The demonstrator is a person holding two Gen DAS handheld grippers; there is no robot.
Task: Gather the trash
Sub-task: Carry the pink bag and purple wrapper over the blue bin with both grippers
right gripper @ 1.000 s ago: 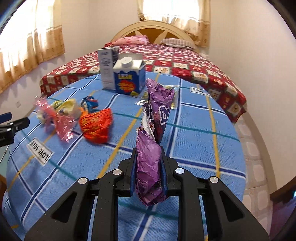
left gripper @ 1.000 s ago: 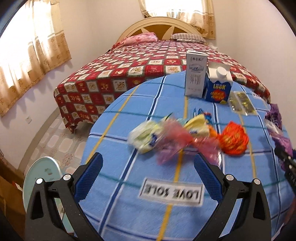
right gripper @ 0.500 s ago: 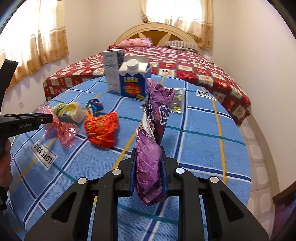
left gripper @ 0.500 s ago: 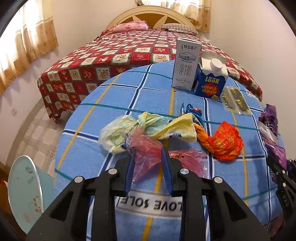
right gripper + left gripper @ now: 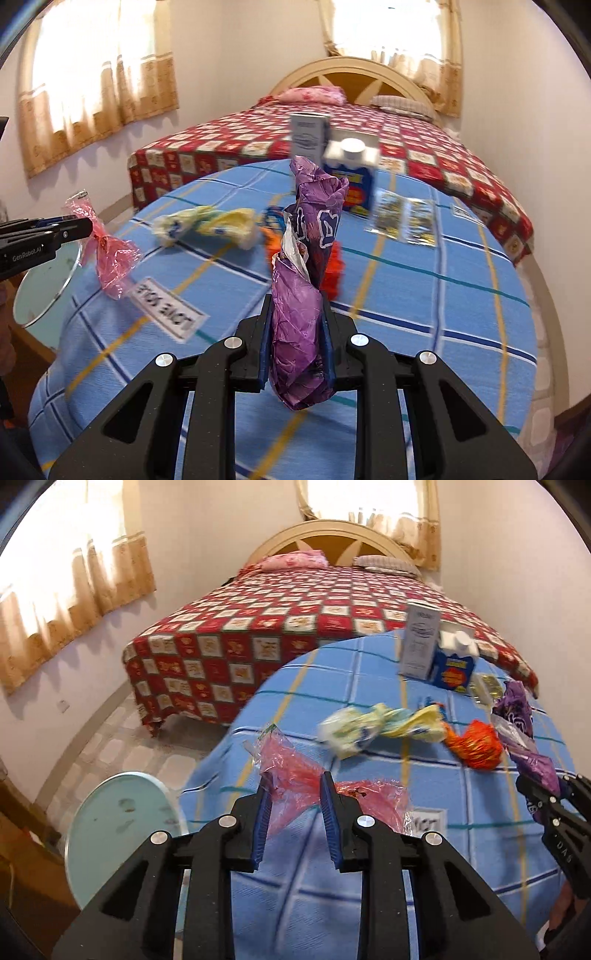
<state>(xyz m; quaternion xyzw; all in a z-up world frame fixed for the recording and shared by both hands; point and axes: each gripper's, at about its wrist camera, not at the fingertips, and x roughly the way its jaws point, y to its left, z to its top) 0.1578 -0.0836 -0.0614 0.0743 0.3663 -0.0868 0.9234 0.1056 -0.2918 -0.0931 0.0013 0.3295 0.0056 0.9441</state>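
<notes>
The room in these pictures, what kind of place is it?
Most likely a bedroom in a home. A bed with a red checked cover and pillows stands against the wall, curtains hang at the windows, and a table with a blue cloth holds wrappers.

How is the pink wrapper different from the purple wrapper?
The pink wrapper is thin and see-through; the purple wrapper is solid with white print. The pink one is pinched in the left tool, the purple one in the right tool. The pink one droops sideways; the purple one stands upright. Both are crumpled and lifted off the blue cloth.
</notes>
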